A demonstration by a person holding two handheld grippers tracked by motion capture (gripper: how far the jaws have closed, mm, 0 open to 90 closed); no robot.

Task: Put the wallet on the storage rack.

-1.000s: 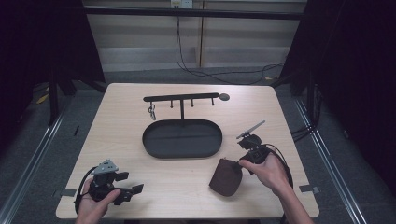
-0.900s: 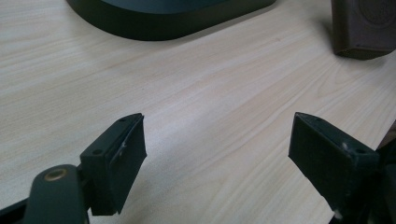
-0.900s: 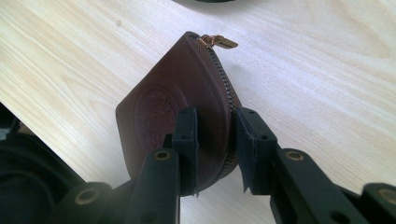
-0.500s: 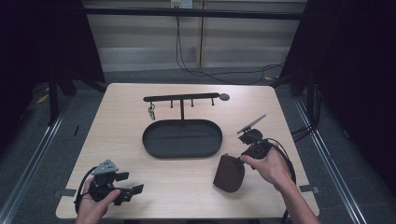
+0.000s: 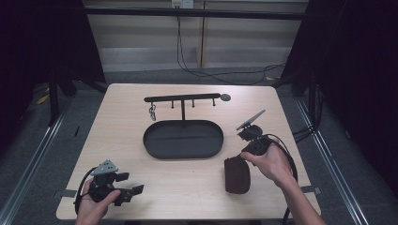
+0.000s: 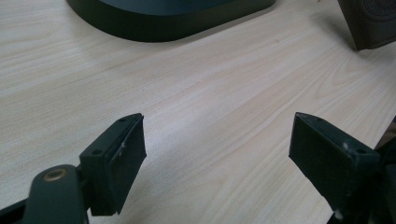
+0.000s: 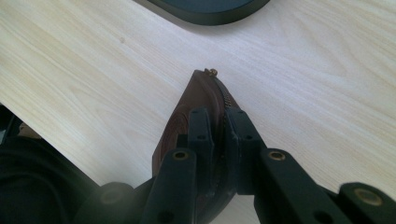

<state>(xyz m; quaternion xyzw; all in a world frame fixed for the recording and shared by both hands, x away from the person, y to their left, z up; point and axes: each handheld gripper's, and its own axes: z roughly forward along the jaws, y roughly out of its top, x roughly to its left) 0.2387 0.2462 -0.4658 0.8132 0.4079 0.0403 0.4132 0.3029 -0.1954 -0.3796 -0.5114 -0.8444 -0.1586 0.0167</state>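
Observation:
A brown zippered pouch [image 5: 237,174] stands on edge at the table's front right, and my right gripper [image 5: 243,157] is shut on its top edge. In the right gripper view the jaws pinch the pouch [image 7: 194,100] along its zipper, with the gripper [image 7: 219,128] right over it. My left gripper [image 5: 133,192] rests at the front left, open, nothing between its jaws. In the left gripper view the open gripper [image 6: 215,158] hovers over bare wood, with the pouch [image 6: 369,23] far off at the top right.
A black oval tray [image 5: 152,145] lies mid-table, seen also as the tray [image 6: 154,28] and the tray [image 7: 210,7] in the gripper views. Behind it a black rack [image 5: 183,98] carries a key ring [image 5: 152,112]. Cables trail from both grippers.
The right hand has drawn slightly away from the front edge with the pouch, which now stands narrower and more upright. The left gripper has stayed put.

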